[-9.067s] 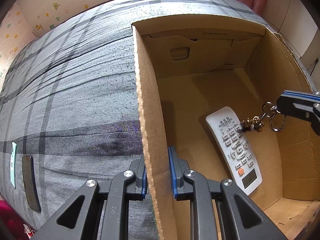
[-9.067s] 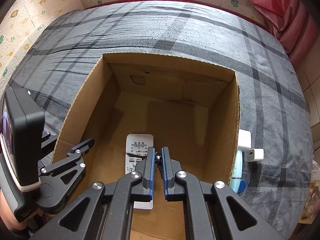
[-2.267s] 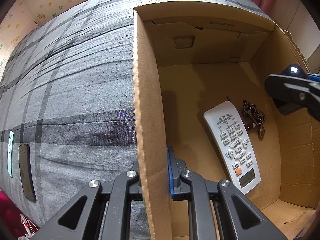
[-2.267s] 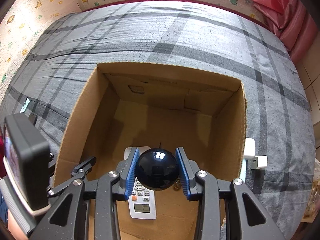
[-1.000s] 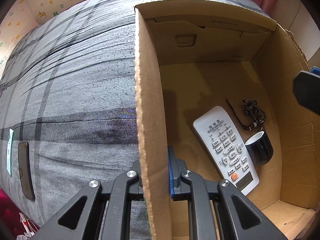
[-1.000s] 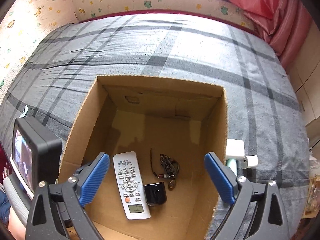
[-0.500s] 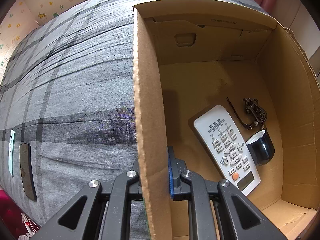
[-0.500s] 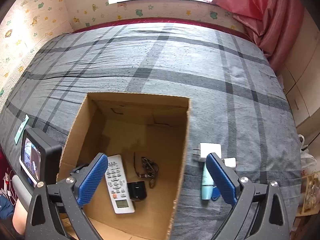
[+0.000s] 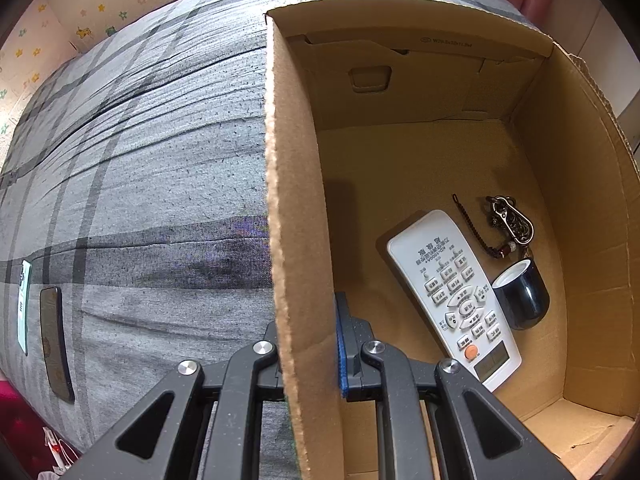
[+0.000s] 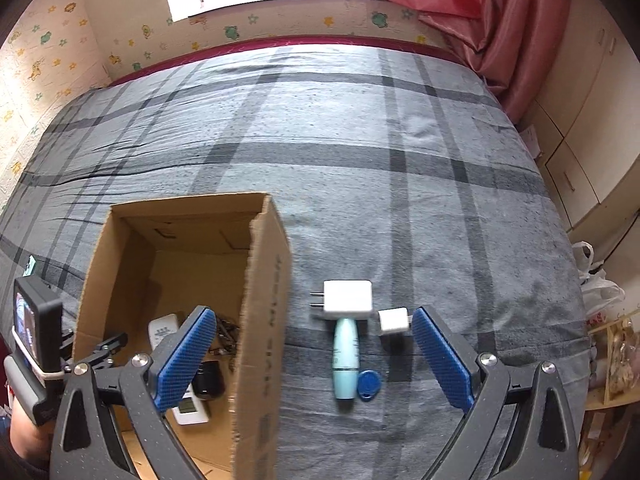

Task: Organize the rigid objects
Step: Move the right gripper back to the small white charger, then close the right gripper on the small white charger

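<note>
While clamped on the near wall of the open brown cardboard box [image 9: 400, 168], the left gripper [image 9: 310, 344] has its jaws together on the cardboard, steadying it on the grey plaid bedspread [image 9: 140, 168].

Left wrist view, box contents: white remote control with an orange button [image 9: 454, 294], model line reading roughly "KD-1000", other characters not legible; dark bead cord with metal key clip [image 9: 510, 222]; small dark glazed cup with white interior [image 9: 522, 296], on its side, touching the remote. Small print on the far flap, unreadable. Risk: the cup may roll if the box is jolted.

Right wrist view: right gripper [image 10: 312, 358], jaws wide apart and empty, above items left on the bed beside the box: large white plug adapter [image 10: 347, 295], small white charger cube [image 10: 393, 320], pale blue tube [image 10: 345, 358], blue oval key fob [image 10: 369, 385]. Faint lettering on the box's outer wall, blurred. Risk: these lie touching or close, so closing on one could nudge or pinch its neighbour; soft bedding may let a rigid piece tip.
</note>
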`<state>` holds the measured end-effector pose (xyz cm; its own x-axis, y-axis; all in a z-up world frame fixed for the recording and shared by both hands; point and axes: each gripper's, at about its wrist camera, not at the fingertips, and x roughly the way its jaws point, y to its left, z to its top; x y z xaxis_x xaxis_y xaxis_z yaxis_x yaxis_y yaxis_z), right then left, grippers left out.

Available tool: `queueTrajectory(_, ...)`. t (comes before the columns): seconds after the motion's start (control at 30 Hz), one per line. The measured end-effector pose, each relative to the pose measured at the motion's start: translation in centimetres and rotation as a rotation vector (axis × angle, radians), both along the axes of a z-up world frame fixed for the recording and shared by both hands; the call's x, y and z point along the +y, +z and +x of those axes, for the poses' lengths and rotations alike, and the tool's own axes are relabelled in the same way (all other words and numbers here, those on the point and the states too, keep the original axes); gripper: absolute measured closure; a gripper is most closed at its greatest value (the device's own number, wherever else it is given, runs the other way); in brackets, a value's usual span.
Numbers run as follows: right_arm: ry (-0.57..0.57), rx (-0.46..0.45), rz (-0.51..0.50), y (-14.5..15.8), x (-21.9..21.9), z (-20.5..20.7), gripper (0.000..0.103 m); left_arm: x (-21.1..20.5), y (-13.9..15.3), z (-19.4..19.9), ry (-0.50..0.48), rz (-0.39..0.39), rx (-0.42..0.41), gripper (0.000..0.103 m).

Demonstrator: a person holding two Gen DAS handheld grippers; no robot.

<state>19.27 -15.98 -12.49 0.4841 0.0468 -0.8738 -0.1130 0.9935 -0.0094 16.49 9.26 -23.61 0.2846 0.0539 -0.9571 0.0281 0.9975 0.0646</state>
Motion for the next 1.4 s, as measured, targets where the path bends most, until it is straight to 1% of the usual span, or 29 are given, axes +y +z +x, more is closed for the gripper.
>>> queueTrajectory(0.17, -0.033, 0.012, -0.008, -0.9, -2.7, 0.6, 0.002, 0.1, 0.0, 0.0, 0.001, -0.005, 0.0, 0.089)
queueTrajectory(0.37, -0.066, 0.034, -0.027, -2.9, -5.0, 1.8, 0.002, -0.1, 0.0, -0.1, -0.006, 0.011, -0.002, 0.089)
queueTrajectory(0.7, -0.071, 0.11, -0.023, -8.0, -7.7, 3.6, 0.002, -0.5, -0.1, 0.1, -0.008, 0.017, 0.005, 0.089)
queueTrajectory(1.07, -0.06, 0.183, -0.035, -12.4, -9.1, 5.0, 0.002, -0.4, -0.2, 0.3, -0.009, 0.023, 0.013, 0.089)
queueTrajectory(1.3, -0.05, 0.202, -0.038, -13.5, -9.5, 5.3, 0.003, -1.0, -0.4, 0.4, -0.017, 0.044, 0.014, 0.089)
queueTrajectory(1.4, -0.037, 0.204, -0.042, -13.8, -9.4, 5.4, 0.005, -1.4, -0.4, 0.3, -0.018, 0.048, 0.012, 0.089)
